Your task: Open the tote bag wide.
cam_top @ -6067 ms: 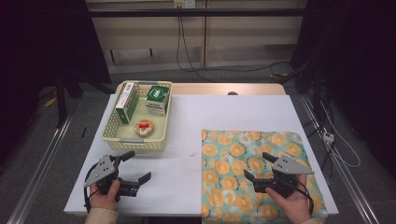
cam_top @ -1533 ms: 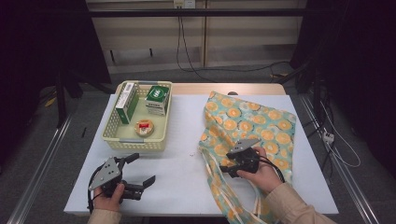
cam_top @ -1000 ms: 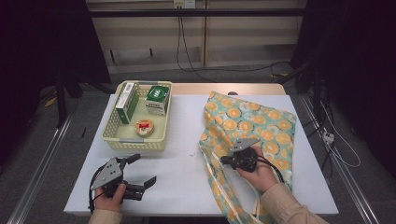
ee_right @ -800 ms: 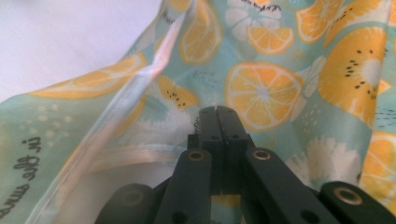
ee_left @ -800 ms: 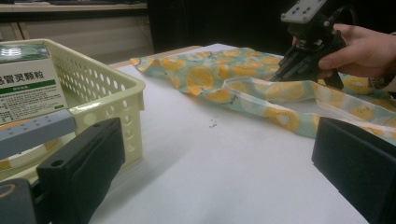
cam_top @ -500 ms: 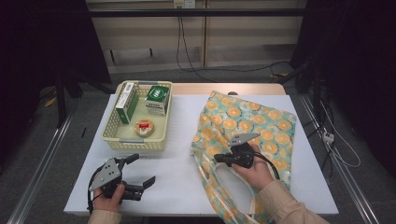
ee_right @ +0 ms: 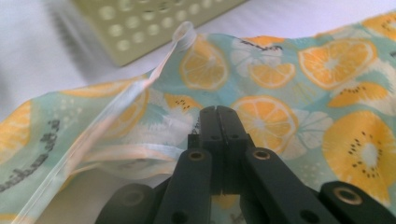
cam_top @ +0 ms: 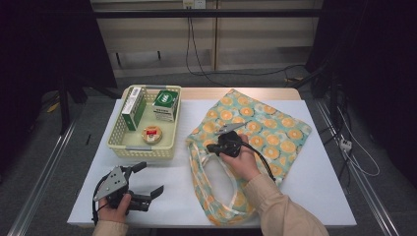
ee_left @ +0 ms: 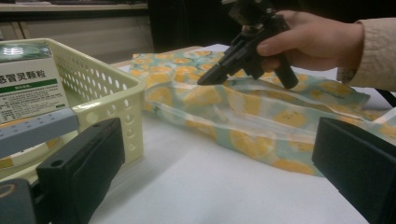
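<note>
While the fruit-print bag (cam_top: 255,132) lies right of centre in the high view, spread over the white bench (cam_top: 314,187), its mouth and pale handles (cam_top: 216,196) sprawl toward the lower middle of the frame. The right tool (cam_top: 212,147) sits at the bag's left edge, near the mouth; in the right gripper view its jaws are pressed together, and whether they pinch any fabric (ee_right: 280,79) I cannot tell, since the tips rest right over the print.

Judging by this, the bag is being readied to take goods: it looks gathered and partly lifted at the opening but not yet held wide.

Left of the bag, in the upper left part of the high view, stands the cream basket (cam_top: 118,140) with a green-and-white carton (cam_top: 133,108), a second green box (cam_top: 165,104) and a small round tin (cam_top: 151,134) inside it. None has left the basket, so the loading seems wholly ahead.

At the lower left the left tool (cam_top: 150,179) rests on the bench with jaws spread apart, grasping nothing, aimed toward basket and bag.
</note>
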`<state>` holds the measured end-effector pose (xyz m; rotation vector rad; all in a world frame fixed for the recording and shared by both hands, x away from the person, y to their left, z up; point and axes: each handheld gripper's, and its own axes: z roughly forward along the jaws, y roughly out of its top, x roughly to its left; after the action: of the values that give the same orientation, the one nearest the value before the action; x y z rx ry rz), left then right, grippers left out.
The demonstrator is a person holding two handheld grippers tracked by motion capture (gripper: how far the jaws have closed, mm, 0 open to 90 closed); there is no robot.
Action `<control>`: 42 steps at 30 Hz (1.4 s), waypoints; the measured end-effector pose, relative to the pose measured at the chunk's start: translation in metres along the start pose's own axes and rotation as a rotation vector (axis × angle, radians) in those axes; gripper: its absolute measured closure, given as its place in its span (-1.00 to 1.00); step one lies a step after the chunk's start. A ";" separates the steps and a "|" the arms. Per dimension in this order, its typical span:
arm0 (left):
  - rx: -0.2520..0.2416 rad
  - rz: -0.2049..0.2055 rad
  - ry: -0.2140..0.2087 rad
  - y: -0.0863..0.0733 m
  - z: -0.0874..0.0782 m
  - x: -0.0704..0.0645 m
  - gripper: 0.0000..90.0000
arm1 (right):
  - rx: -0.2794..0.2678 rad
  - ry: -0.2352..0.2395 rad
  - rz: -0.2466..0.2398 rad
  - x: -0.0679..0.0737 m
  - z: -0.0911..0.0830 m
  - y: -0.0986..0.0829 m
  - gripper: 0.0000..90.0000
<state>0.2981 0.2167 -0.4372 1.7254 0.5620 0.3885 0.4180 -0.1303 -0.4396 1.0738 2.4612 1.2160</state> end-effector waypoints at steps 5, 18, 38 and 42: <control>0.007 -0.002 -0.005 -0.001 0.003 0.000 -0.95 | -0.017 -0.086 0.053 -0.024 -0.001 0.000 1.00; 0.009 -0.001 0.002 -0.001 0.002 -0.001 -0.95 | -0.065 -0.002 0.118 -0.032 -0.055 -0.010 0.02; 0.014 -0.002 -0.004 -0.001 0.004 -0.002 -0.95 | 0.093 -0.242 0.049 -0.065 -0.109 -0.101 0.07; 0.016 0.005 -0.003 -0.001 0.003 -0.002 -0.95 | 0.102 -0.234 0.043 -0.065 -0.107 -0.099 0.37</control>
<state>0.2980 0.2129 -0.4386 1.7432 0.5596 0.3857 0.3638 -0.2803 -0.4542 1.2246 2.3523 0.9254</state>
